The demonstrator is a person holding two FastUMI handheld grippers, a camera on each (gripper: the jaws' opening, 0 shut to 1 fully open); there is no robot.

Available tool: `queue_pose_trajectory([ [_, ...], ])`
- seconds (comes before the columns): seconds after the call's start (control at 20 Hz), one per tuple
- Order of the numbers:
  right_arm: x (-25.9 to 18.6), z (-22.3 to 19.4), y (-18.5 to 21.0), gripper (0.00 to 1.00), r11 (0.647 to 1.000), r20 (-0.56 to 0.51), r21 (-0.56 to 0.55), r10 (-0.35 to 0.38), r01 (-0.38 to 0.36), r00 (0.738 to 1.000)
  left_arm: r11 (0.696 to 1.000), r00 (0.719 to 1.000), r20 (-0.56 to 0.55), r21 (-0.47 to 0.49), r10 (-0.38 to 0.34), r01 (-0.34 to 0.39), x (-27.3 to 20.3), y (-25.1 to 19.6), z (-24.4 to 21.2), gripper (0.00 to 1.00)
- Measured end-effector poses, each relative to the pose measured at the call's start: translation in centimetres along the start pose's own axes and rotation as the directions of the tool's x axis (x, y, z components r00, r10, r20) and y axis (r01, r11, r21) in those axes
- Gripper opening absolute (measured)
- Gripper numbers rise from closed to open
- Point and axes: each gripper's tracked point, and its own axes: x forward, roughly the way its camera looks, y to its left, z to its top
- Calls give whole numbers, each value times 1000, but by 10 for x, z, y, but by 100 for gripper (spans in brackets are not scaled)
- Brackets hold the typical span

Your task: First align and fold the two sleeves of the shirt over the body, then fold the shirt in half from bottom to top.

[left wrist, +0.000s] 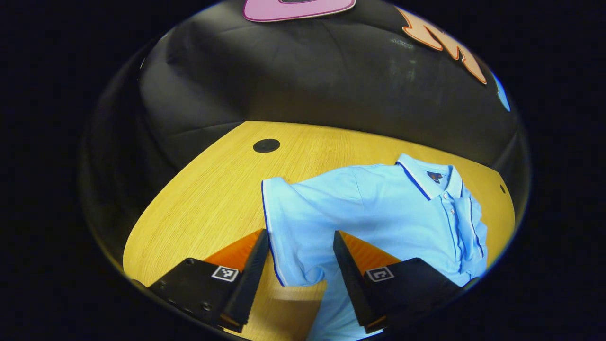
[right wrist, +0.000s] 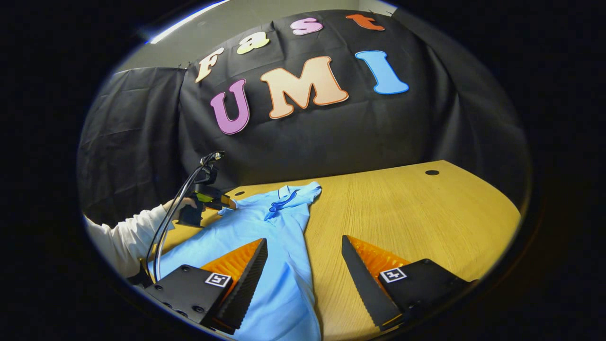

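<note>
Fingers of the left gripper [left wrist: 300, 246] stand spread wide in the left gripper view, with nothing pinched between them; they hang over the near sleeve [left wrist: 289, 227] of a light blue polo shirt [left wrist: 378, 213]. One finger is over bare wood just beside the sleeve's cuff, the other over the shirt's body. Whether the tips touch the cloth cannot be told. The sleeve lies out flat to the side, its cuff edged with a thin dark blue line, and the fabric below it is bunched in a soft fold. Farther along, the collar [left wrist: 426, 177] is turned down, trimmed with the same dark blue stripe, with a dark label inside the neck and small buttons down the placket. The far side of the shirt is rumpled near the edge of the counter [left wrist: 199, 199], which is pale yellow wood with a round black grommet [left wrist: 266, 145] set in it.

In the right gripper view, the right gripper [right wrist: 305, 258] is likewise spread apart and holds nothing. One finger is above the shirt's lower body, the other over bare counter beside it. The shirt stretches away from these fingers toward its collar. Past it a hand [right wrist: 182, 204] in a white sleeve [right wrist: 128, 234] holds the left gripper at the shirt's far sleeve, a black cable [right wrist: 168, 222] trailing from it.
</note>
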Motion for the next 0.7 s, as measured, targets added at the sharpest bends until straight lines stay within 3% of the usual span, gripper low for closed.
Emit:
queue_pose_trajectory([
  [0.25,5,-10,-11,98,1000,-26,-1,0,0,1000,998,998,1,0,-61,61,-6,-17,2,8],
  [0.35,6,-11,-5,98,1000,-26,-8,14,-14,1000,997,997,8,23,-78,78,-5,-17,3,2],
  [0.7,-1,-7,-9,98,1000,-9,11,17,-17,1000,990,988,75,-14,-136,137,-17,-25,20,0],
])
